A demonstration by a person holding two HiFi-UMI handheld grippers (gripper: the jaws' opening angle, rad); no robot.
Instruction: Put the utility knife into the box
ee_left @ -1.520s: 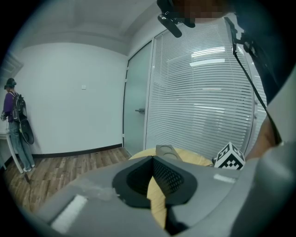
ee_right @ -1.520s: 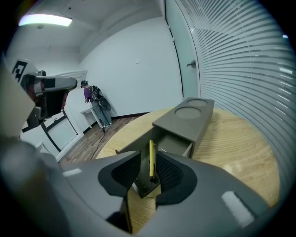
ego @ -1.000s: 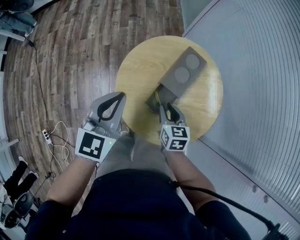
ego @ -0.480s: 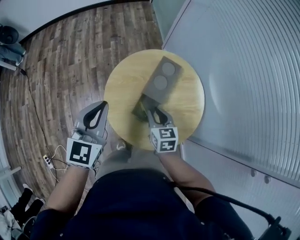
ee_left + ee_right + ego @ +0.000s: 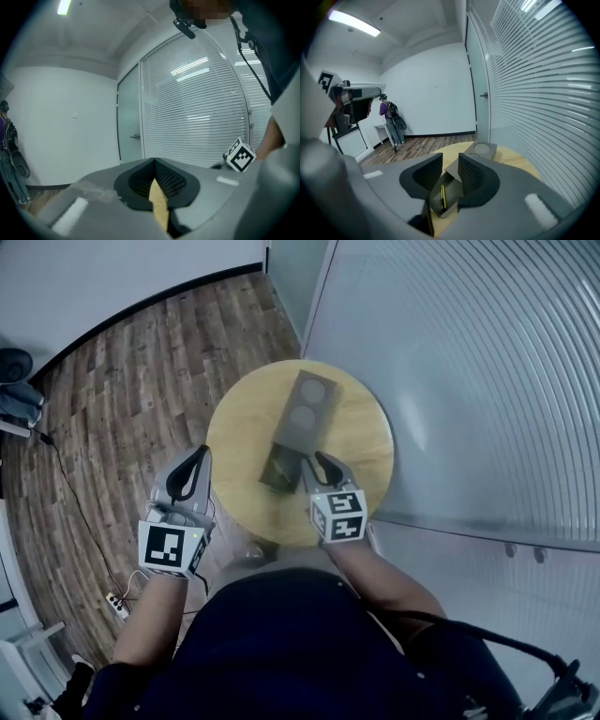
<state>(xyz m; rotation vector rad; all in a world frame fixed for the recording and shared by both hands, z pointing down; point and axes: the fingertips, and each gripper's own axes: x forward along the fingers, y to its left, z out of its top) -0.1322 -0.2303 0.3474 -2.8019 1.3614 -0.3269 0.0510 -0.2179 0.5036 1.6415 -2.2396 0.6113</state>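
- Parted, empty jaws on the right gripper (image 5: 450,159).
- Just beyond and below them, a slim yellow-and-black utility knife (image 5: 442,197), seemingly flat inside the open dark-grey cardboard box (image 5: 453,186).
- Underneath, a round wooden table (image 5: 234,427).
- Off beside it, the left gripper (image 5: 154,161), jaws together on nothing.

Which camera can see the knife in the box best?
The right gripper view: it looks straight into the open box, where the utility knife lies. The head view shows the box small, the knife too small to tell. The left gripper view shows neither.
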